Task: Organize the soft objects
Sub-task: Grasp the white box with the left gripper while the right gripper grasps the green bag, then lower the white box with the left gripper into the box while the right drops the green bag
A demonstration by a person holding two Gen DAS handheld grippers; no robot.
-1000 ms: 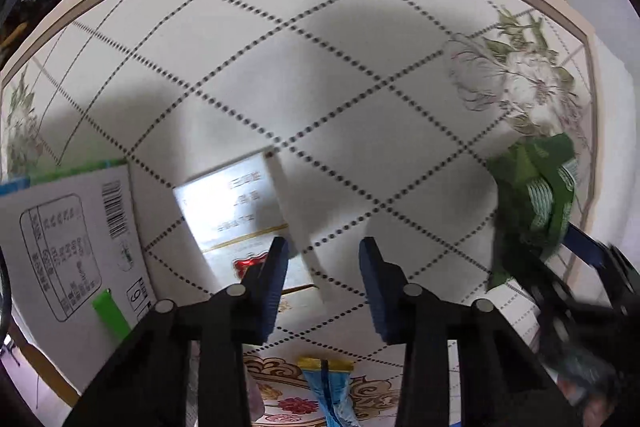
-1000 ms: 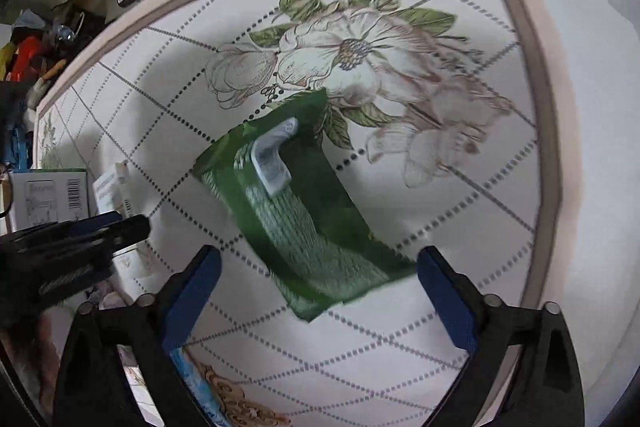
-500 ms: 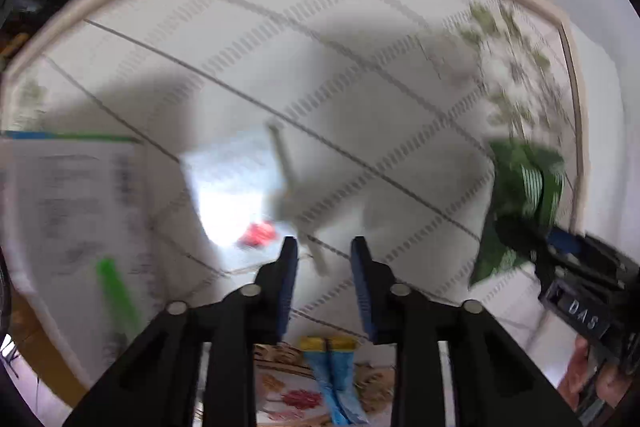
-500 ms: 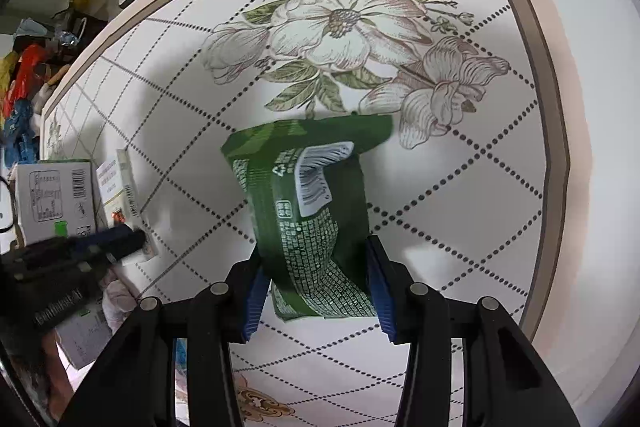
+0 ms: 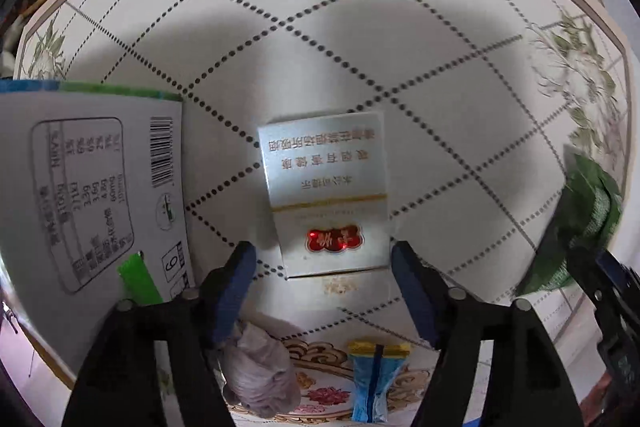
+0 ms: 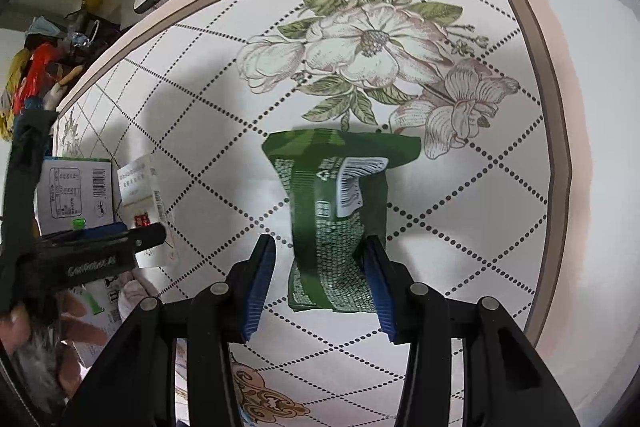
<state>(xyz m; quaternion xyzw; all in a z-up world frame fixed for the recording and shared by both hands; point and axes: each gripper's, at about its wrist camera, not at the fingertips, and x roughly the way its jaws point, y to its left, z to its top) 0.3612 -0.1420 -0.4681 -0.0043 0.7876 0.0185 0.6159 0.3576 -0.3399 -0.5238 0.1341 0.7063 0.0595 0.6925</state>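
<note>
The right gripper (image 6: 320, 279) clamps the green pouch (image 6: 340, 211) (long axis toward the tablecloth's (image 6: 200, 107) flowered corner); the left gripper (image 5: 322, 275) is opening astride the cigarette pack (image 5: 326, 191).

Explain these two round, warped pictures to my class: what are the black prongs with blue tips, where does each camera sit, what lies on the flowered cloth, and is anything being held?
There is no robot here. A person carries a hand-held gripper in each hand, a black two-finger clamp with blue pads, and a wide-angle camera on each looks down along its fingers, which bends the picture.

The left wrist view shows the left hand-held gripper with its jaws opening over a flat silver-white cardboard box with a red emblem; nothing is gripped. Beside it lies a large white carton with a barcode, and nearer the camera a crumpled greyish bag and a blue sachet with a yellow top.

The right wrist view shows the right hand-held gripper closed on a soft green plastic packet. All this is over a white flower-printed tablecloth.
</note>
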